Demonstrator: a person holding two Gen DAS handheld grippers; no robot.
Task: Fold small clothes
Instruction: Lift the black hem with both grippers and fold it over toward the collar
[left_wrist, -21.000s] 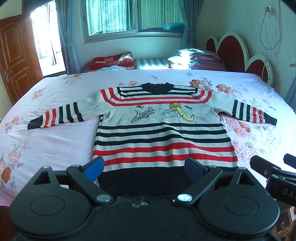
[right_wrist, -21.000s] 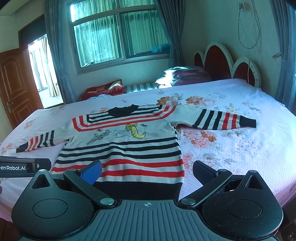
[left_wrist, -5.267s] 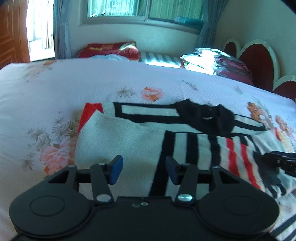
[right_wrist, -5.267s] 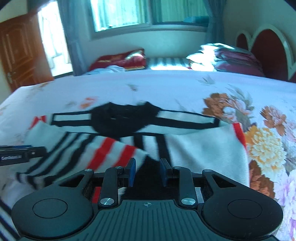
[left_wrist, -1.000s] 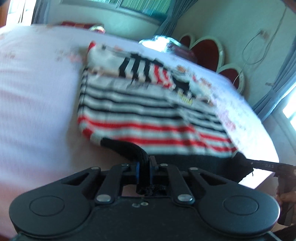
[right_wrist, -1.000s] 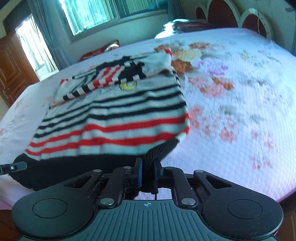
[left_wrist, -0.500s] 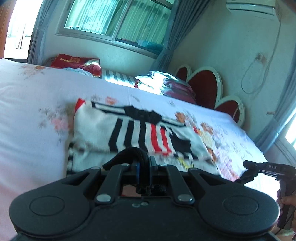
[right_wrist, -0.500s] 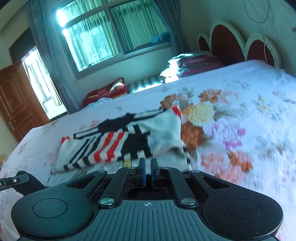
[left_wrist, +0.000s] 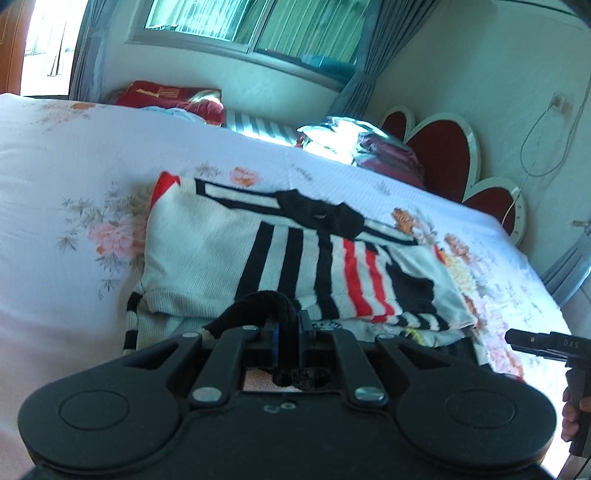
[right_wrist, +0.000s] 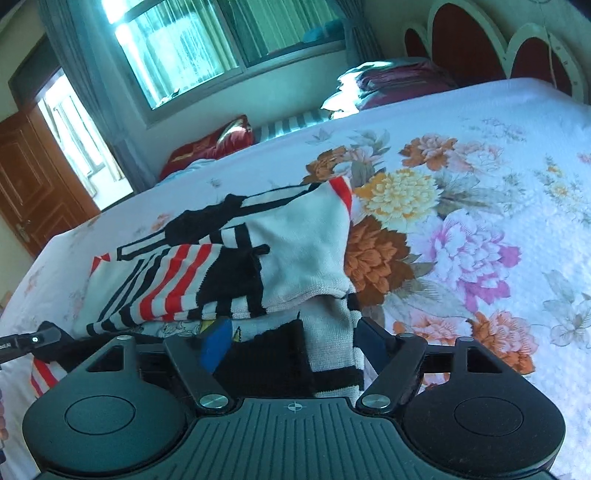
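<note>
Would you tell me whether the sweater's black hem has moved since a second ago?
Yes. The black hem has been carried up the bed toward the sweater's collar.

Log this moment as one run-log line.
fold hem up | left gripper shut on sweater hem | right gripper open | bed

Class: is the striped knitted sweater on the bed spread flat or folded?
Folded: the striped knitted sweater has both sleeves crossed over its chest; its black hem is brought up.
</note>
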